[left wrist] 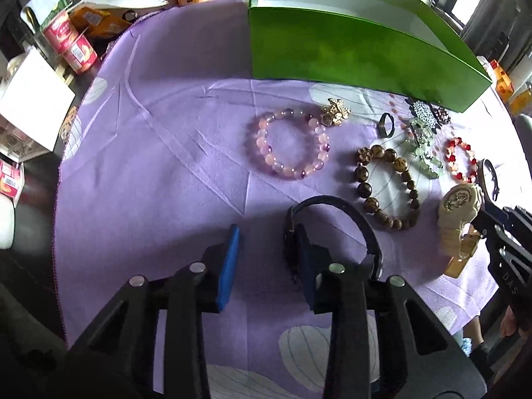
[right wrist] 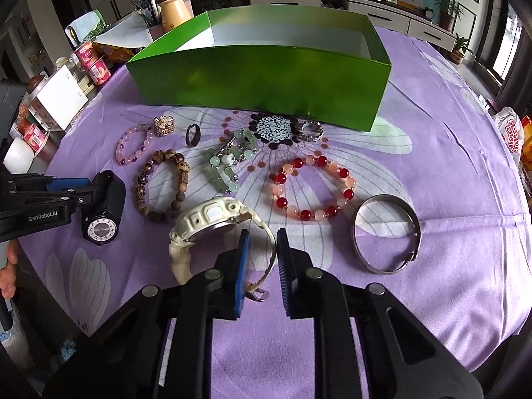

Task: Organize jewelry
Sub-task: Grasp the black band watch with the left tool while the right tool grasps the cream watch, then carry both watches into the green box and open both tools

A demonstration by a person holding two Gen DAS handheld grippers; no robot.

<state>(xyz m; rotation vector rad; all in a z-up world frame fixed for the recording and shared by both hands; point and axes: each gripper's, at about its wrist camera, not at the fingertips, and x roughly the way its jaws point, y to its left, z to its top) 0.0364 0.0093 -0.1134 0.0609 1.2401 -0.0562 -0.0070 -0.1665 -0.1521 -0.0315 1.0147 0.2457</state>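
Hazards, left to right. Black watch (left wrist: 335, 206), lower centre of the left wrist view: likely to tip or skid on the purple cloth (left wrist: 166, 166) if pinched at the case edge alone, with one finger inside the strap loop and the other well outside it. Brown bead bracelet (left wrist: 385, 186), just right of it: liable to be dragged along should the strap swing on lifting. Cream watch (right wrist: 206, 219), lower centre of the right wrist view: thin strap apt to slip from a shallow pinch, heavy case off to one side and probably twisting the piece on the way up. Silver bangle (right wrist: 385, 232), lower right: apart from the jaws, little risk. Green box (right wrist: 259, 76), top centre, open, no jewelry seen inside: tall near wall, a catch point for a dangling strap on a low carry. Grippers. Left gripper (left wrist: 267, 232): partly spread, nothing gripped; pad on the frame's right against the black watch's case, pad on the frame's left apart from it, bare cloth between. Right gripper (right wrist: 263, 236): jaws narrow, not pressed together; cream strap between them, beside the pad on the frame's right, a sliver of cloth before the other pad; no firm pinch seen.
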